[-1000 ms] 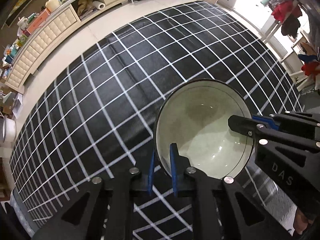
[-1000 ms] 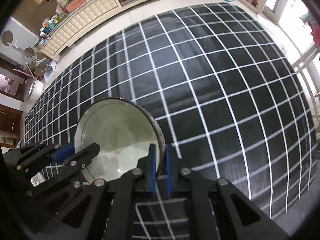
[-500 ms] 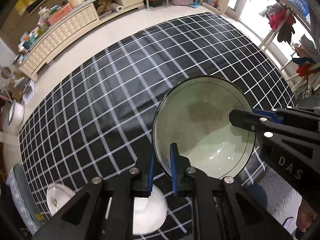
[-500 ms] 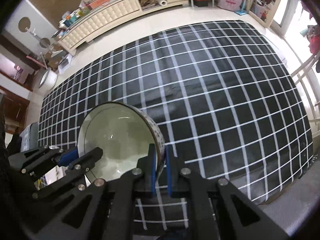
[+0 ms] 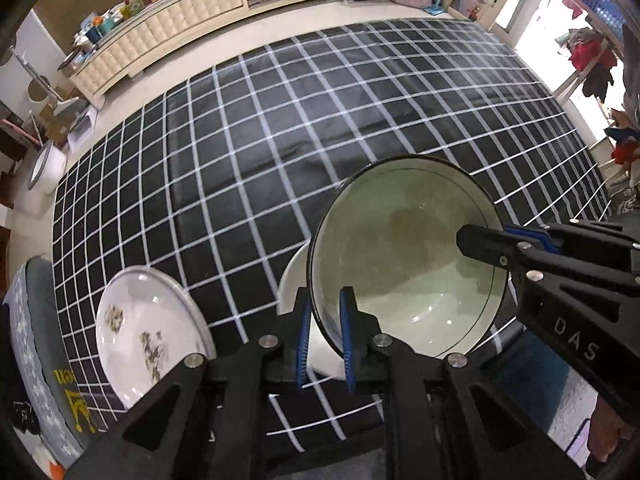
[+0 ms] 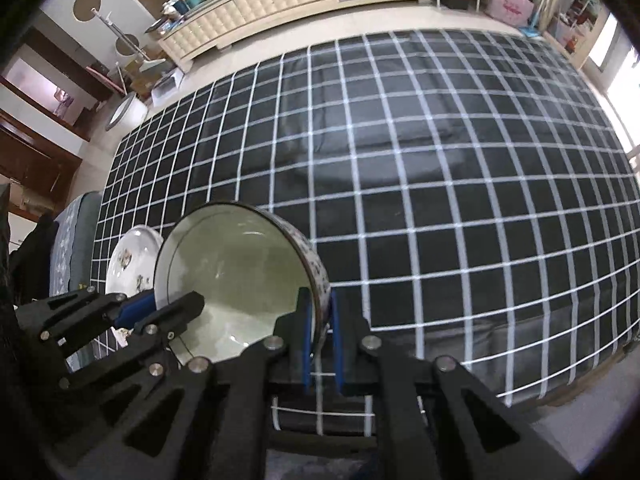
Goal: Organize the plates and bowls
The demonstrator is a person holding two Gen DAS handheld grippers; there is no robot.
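A big black cloth with white squares [image 5: 280, 160] covers the bed; a white plate [image 5: 148, 332] lies on it.

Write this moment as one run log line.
left gripper: shut on bowl rim | right gripper: shut on rim | bowl: lifted | plate: on cloth

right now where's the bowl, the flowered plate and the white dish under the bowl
bowl [image 5: 404, 256], left wrist view, on its pale inner wall
flowered plate [image 5: 140, 320], left wrist view, on its middle
white dish [image 5: 294, 280], left wrist view, on its rim left of the bowl
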